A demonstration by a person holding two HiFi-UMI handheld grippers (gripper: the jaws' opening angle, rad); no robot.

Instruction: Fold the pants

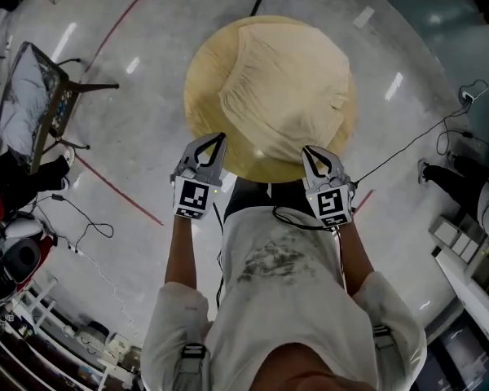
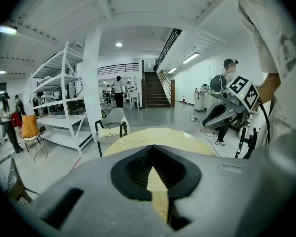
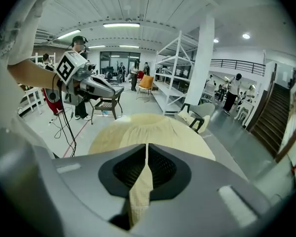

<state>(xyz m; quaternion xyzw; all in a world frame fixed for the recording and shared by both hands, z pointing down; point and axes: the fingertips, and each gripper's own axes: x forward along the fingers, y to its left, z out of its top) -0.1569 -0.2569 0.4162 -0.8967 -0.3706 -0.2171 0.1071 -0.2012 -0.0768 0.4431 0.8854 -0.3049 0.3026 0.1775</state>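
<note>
The round bench (image 1: 202, 76) stands alone on the grey floor (image 1: 147, 137), with open room to its left, right and far sides; a red line (image 1: 118, 190) crosses the floor to its left, a chair (image 1: 41, 96) stands well apart further left, and a cable (image 1: 407, 141) trails away on the right; the person stands at the near edge. The cream pants (image 1: 285, 84) lie bunched over the middle and right of the bench, reaching its near rim; the left tongs (image 1: 219, 138) and right tongs (image 1: 308, 150) sit at that rim, apart, one at each near corner of the cloth. In the left gripper view the left tongs (image 2: 151, 168) are closed tight on a strip of the cream cloth; in the right gripper view the right tongs (image 3: 146, 146) are all but together, pinching a ribbed fold of it. Only the gripper views show the white shelving (image 3: 175, 68) and the staircase (image 2: 155, 90) beyond the bench.
</note>
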